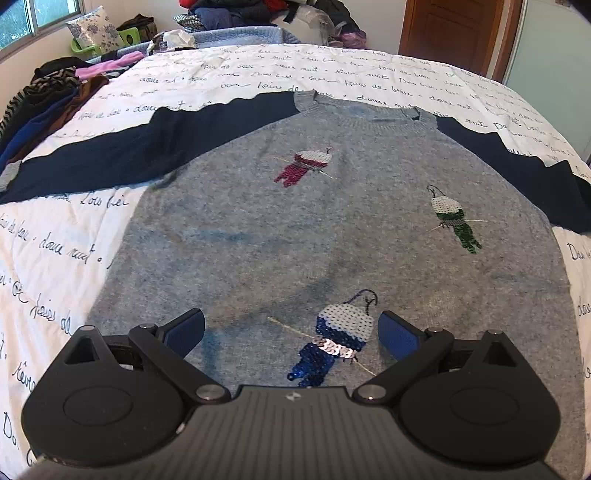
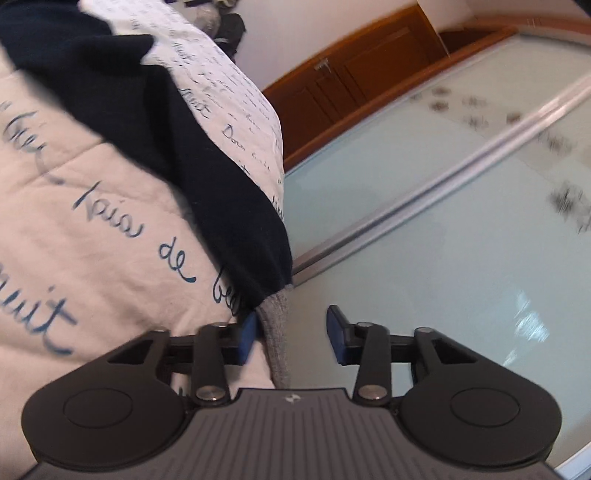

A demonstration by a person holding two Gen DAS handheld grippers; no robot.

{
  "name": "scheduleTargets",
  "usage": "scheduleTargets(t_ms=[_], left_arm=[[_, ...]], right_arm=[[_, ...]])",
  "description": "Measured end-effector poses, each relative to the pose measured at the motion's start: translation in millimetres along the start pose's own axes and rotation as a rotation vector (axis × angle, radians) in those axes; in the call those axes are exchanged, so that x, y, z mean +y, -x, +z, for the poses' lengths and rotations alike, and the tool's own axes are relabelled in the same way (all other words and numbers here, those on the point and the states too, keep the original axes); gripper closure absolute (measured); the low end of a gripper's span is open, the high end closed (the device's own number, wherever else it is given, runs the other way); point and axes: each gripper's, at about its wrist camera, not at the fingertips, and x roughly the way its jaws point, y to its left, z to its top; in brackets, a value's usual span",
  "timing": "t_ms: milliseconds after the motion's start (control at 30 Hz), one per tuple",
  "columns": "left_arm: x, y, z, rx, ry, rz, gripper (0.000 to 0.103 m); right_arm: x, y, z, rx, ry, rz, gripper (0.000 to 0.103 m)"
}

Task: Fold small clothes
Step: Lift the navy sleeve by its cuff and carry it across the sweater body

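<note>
The sweater (image 1: 314,221) lay flat on the bed (image 1: 55,240), collar at twelve o'clock. The left gripper (image 1: 291,332) hovered, fingers spread. The right gripper (image 2: 291,332), nearer, straddled the grey cuff (image 2: 277,332), fingers not yet pinching.

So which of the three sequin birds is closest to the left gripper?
The blue sequin bird, between the left gripper's open fingers; the red bird and green bird sit farther up the sweater.

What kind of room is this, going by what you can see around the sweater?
Most likely a bedroom: a bed with a script-printed cover, heaps of clothes along its edges, and a frosted sliding wardrobe door beside a wooden door.
</note>
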Motion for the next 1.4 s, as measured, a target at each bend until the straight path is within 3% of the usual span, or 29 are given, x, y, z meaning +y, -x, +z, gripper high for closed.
scheduleTargets(t_ms=[33,133,233,300,400,533,667,833,900,967,1000,1033,1100,1167,1267,1333,1400], left_arm=[[-0.1,1.6,-0.4,-0.006,-0.001,-0.003,0.004],[-1.2,5.3,-2.1,-0.023,-0.018,0.01,0.004],[1.6,2.1,-1.6,-0.014,-0.012,0.02,0.004],[4.7,0.0,-1.0,-0.002,0.006,0.009,0.004],[6.5,0.4,-1.8,-0.002,0.02,-0.008,0.004],[5.2,3.9,-5.4,-0.007,0.007,-0.014,0.004],[9.1,8.9,-7.6,-0.016,0.006,-0.007,0.004],[20.2,11.2,-9.0,-0.013,0.038,0.003,0.004],[23.1,10.4,-9.7,-0.006,0.051,0.001,0.004],[23.9,9.5,-10.4,0.0,0.058,-0.005,0.004],[23.5,9.4,-10.5,0.002,0.06,-0.009,0.004],[23.0,10.0,-10.9,0.002,0.059,-0.013,0.004],[20.9,11.9,-11.0,-0.005,0.049,-0.015,0.004],[19.1,15.5,-11.3,-0.016,0.032,-0.012,0.004],[19.9,19.9,-11.8,-0.036,0.02,0.004,0.004],[22.0,18.7,-11.2,-0.036,0.023,0.009,0.004],[25.3,14.6,-11.1,-0.025,0.041,0.001,0.004]], right_arm=[[-0.2,-2.4,1.3,0.01,-0.01,0.012,0.097],[-0.2,-1.1,4.1,0.029,-0.021,0.031,0.098],[-20.6,13.8,8.7,0.043,-0.19,0.127,0.099],[-44.0,27.6,15.1,0.036,-0.377,0.255,0.099],[-74.5,41.7,21.6,0.013,-0.698,0.572,0.098],[-77.1,42.1,38.4,-0.024,-0.959,0.901,0.098],[-51.3,32.9,68.2,-0.03,-1.087,1.098,0.098],[-15.9,25.7,108.6,-0.024,-1.154,1.236,0.098],[-1.8,22.9,123.5,0.001,-1.165,1.257,0.097],[17.5,17.2,138.9,0.045,-1.14,1.269,0.088],[28.5,13.4,148.2,0.086,-1.116,1.256,0.071],[38.9,11.3,157.1,0.114,-1.08,1.228,0.046],[56.1,11.3,172.7,0.104,-1.034,1.194,0.03],[63.4,16.0,183.1,0.047,-1.022,1.226,0.03],[53.5,26.5,180.7,-0.076,-1.101,1.257,0.03],[41.3,43.4,177.7,-0.161,-1.041,1.127,0.03],[41.6,77.8,179.1,-0.28,-0.785,0.888,0.03]])
